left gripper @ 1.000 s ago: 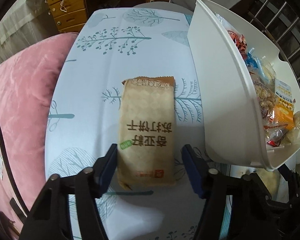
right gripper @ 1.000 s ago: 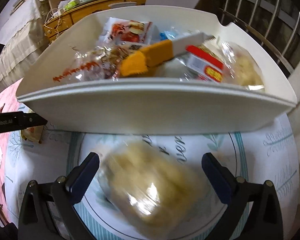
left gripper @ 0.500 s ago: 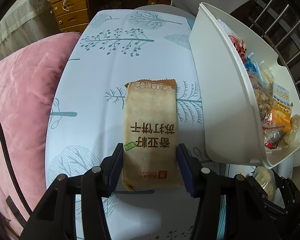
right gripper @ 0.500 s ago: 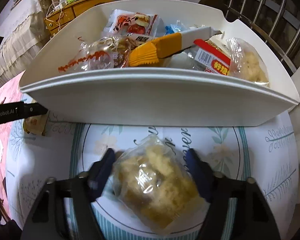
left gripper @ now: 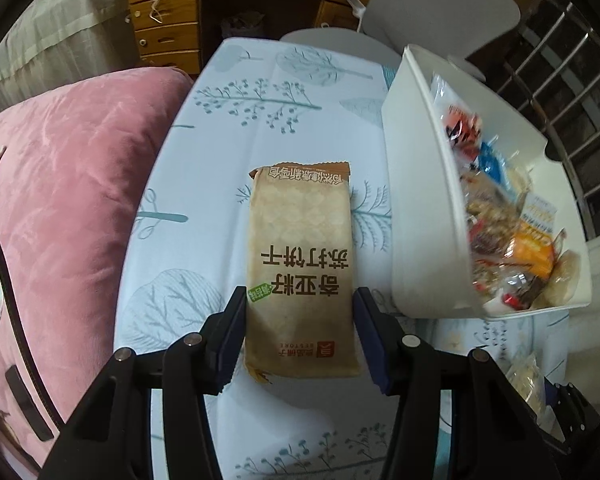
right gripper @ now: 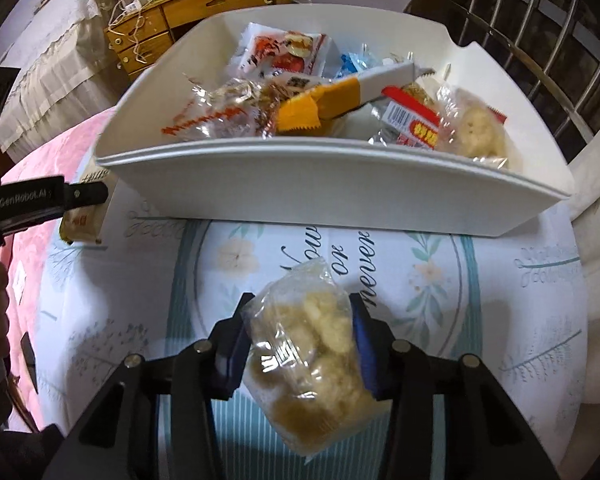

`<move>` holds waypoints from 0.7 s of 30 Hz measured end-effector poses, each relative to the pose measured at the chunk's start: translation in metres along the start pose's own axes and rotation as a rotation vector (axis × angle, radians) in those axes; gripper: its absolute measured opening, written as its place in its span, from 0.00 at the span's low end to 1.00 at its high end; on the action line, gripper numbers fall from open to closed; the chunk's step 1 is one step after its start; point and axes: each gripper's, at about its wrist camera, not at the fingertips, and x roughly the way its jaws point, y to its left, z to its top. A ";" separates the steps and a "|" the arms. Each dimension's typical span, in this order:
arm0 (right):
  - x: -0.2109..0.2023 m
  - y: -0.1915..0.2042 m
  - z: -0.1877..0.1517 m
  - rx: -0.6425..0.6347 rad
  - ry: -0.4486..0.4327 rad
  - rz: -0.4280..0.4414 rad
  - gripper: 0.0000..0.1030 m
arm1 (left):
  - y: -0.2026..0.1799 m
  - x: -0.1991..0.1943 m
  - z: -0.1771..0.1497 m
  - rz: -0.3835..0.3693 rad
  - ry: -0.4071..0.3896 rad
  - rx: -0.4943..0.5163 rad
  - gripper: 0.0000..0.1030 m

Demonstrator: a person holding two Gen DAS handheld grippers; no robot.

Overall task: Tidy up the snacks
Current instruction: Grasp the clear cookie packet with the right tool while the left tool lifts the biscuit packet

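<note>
Snacks fill the white bin [right gripper: 332, 196] at the table's far edge; left gripper [left gripper: 300, 332] clamps the cracker packet [left gripper: 300, 272], right gripper [right gripper: 298, 344] is closing on the clear bag [right gripper: 312, 360] (pads touching).

Right gripper [right gripper: 298, 340]: my jaws are closing, both blue pads pressed on a clear bag of pale snacks [right gripper: 312, 364].
Table [right gripper: 480, 280]: flower-printed cloth beneath the bag.
White bin [right gripper: 320, 196]: just beyond the bag, holding many wrapped snacks.
Left gripper [right gripper: 88, 194]: I see it at the left edge, over a tan packet [right gripper: 80, 226] beside the bin.
</note>
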 end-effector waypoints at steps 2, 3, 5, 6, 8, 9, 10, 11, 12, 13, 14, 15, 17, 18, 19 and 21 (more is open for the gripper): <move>-0.016 0.001 0.001 -0.035 -0.026 0.011 0.44 | 0.000 -0.009 0.001 0.004 -0.005 -0.017 0.49; -0.021 -0.001 0.004 -0.046 -0.036 0.014 0.44 | 0.000 -0.015 0.002 0.005 -0.008 -0.029 0.49; -0.037 -0.005 0.010 -0.067 -0.064 0.031 0.44 | -0.001 -0.026 0.004 0.020 -0.003 -0.057 0.49; -0.045 -0.008 0.013 -0.074 -0.077 0.044 0.44 | -0.001 -0.032 0.005 0.020 -0.005 -0.066 0.49; -0.060 -0.013 0.019 -0.093 -0.103 0.058 0.44 | -0.004 -0.045 0.009 0.012 -0.018 -0.073 0.49; -0.067 -0.015 0.023 -0.102 -0.118 0.064 0.44 | -0.006 -0.050 0.011 0.014 -0.026 -0.068 0.49; -0.073 -0.019 0.026 -0.111 -0.132 0.071 0.44 | -0.008 -0.056 0.013 0.015 -0.037 -0.062 0.45; -0.082 -0.023 0.032 -0.121 -0.151 0.077 0.44 | -0.013 -0.064 0.016 0.018 -0.053 -0.050 0.25; -0.087 -0.026 0.036 -0.125 -0.163 0.078 0.44 | -0.016 -0.068 0.018 0.010 -0.057 -0.045 0.24; -0.095 -0.030 0.042 -0.129 -0.184 0.080 0.44 | -0.021 -0.075 0.021 -0.022 -0.058 -0.043 0.24; -0.100 -0.034 0.044 -0.133 -0.200 0.084 0.44 | -0.023 -0.079 0.023 -0.038 -0.064 -0.046 0.24; -0.105 -0.037 0.048 -0.136 -0.221 0.084 0.44 | -0.026 -0.083 0.025 -0.059 -0.072 -0.047 0.20; -0.114 -0.045 0.057 -0.137 -0.251 0.081 0.44 | -0.035 -0.088 0.028 -0.078 -0.073 -0.038 0.19; -0.117 -0.049 0.061 -0.137 -0.260 0.082 0.44 | -0.039 -0.089 0.029 -0.079 -0.071 -0.037 0.19; -0.120 -0.052 0.066 -0.138 -0.272 0.081 0.44 | -0.041 -0.089 0.029 -0.080 -0.069 -0.038 0.19; -0.125 -0.059 0.077 -0.141 -0.305 0.070 0.44 | -0.044 -0.085 0.027 -0.077 -0.054 -0.052 0.19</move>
